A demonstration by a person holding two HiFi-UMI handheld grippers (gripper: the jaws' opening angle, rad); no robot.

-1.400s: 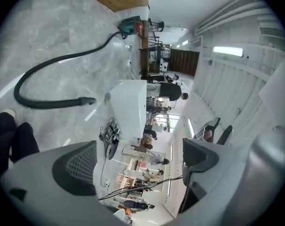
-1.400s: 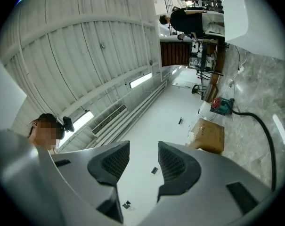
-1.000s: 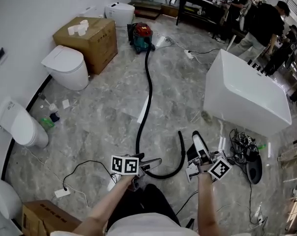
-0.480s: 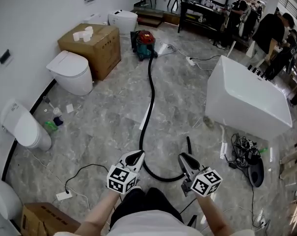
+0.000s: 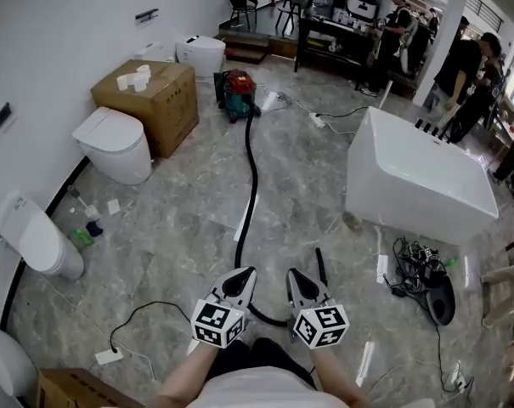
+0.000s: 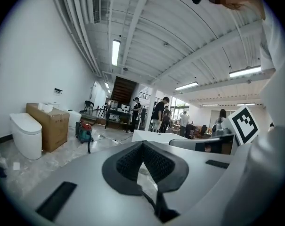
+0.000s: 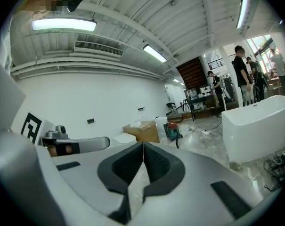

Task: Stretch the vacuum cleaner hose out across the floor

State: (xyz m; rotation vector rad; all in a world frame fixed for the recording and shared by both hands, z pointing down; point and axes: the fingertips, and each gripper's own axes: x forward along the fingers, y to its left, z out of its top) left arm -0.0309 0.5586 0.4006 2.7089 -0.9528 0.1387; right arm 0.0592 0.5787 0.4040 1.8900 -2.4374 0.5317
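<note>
- L gripper (image 5: 245, 274) closed, empty; R gripper (image 5: 293, 276) just snapped closed, empty too.
- Hose (image 5: 251, 172): prob. light, bendy, ribbed, so grab near loose end by R gripper.

Bright ceiling strip-lighting, fisheye-warped edges

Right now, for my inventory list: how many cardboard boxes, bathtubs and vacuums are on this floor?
Boxes: 2
Bathtubs: 1
Vacuums: 1
Total: 4
</note>
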